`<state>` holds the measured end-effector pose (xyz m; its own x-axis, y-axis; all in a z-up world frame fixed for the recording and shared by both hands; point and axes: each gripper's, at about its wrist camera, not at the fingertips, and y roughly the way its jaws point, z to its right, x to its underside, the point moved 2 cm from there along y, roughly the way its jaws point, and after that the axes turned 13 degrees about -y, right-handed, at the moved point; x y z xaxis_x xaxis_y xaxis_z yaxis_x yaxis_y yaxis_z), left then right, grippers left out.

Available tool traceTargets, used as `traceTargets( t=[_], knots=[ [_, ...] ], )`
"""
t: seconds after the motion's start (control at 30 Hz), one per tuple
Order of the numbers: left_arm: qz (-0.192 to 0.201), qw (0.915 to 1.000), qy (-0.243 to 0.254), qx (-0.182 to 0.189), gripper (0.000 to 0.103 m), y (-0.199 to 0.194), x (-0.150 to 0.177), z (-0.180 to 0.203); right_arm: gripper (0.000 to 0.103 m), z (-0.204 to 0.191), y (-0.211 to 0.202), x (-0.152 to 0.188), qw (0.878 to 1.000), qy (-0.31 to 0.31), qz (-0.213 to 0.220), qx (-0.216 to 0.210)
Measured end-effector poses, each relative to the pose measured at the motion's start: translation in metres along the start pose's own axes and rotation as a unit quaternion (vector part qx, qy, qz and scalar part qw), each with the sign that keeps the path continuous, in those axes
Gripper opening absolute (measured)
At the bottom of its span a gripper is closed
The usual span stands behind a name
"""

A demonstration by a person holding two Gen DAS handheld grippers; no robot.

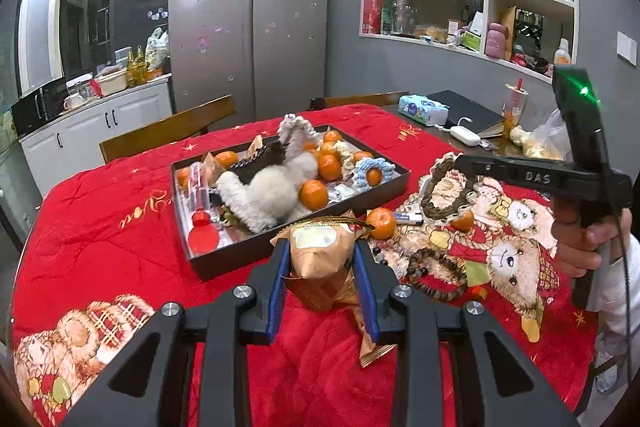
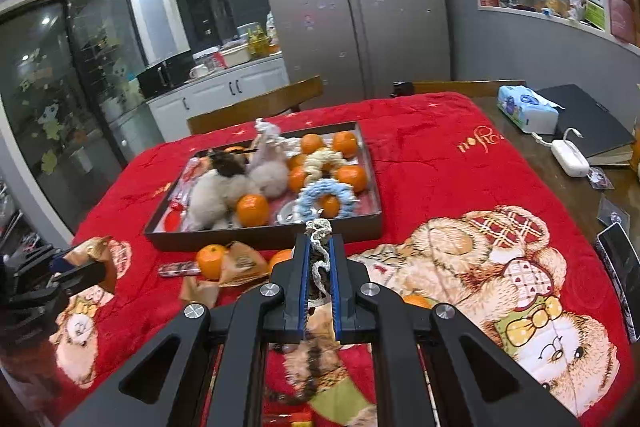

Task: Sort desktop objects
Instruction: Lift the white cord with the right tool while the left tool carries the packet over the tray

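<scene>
My left gripper [image 1: 322, 247] is shut on a brown snack packet [image 1: 320, 271], held above the red blanket in front of the dark tray [image 1: 232, 261]. The tray holds oranges, fluffy toys and crocheted rings. In the right wrist view my right gripper [image 2: 319, 241] is shut on a brown-and-white crocheted ring [image 2: 318, 229], just short of the tray's front wall [image 2: 240, 237]. In the left wrist view that ring [image 1: 444, 197] hangs below the right gripper's tip. Loose on the blanket lie two oranges [image 1: 381, 223] [image 1: 462, 221], a small tube [image 1: 408, 217] and a bead bracelet [image 1: 436, 277].
Another brown packet [image 2: 240, 263] and an orange [image 2: 211, 261] lie before the tray. On the bare table to the right are a tissue pack [image 2: 526, 107], a black book [image 2: 588, 123], a white charger [image 2: 570, 153] and a phone [image 2: 618, 267]. Wooden chairs [image 1: 168, 131] stand behind.
</scene>
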<state>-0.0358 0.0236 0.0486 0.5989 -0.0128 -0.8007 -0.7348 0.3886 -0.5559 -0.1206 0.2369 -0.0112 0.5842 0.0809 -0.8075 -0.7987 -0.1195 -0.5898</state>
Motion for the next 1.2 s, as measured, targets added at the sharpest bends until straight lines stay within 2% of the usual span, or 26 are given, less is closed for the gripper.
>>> traceTargets(
  t=[0.53, 0.67, 0.9, 1.2],
  knots=[
    [-0.007, 1.0000, -0.003, 0.003, 0.032, -0.013, 0.003, -0.008, 0.009, -0.037, -0.007, -0.017, 0.999, -0.028, 0.006, -0.019],
    [-0.005, 0.9999, -0.006, 0.007, 0.032, -0.011, -0.006, -0.010, 0.009, -0.043, -0.006, -0.024, 0.999, -0.032, 0.005, -0.022],
    [0.017, 0.9998, 0.000, -0.010, 0.032, -0.005, -0.030, -0.013, 0.009, -0.048, -0.008, -0.043, 0.999, -0.039, 0.022, -0.025],
    [0.028, 0.9994, -0.007, -0.017, 0.032, 0.019, -0.058, -0.015, 0.009, -0.038, 0.000, -0.067, 0.999, -0.034, 0.036, -0.023]
  ],
)
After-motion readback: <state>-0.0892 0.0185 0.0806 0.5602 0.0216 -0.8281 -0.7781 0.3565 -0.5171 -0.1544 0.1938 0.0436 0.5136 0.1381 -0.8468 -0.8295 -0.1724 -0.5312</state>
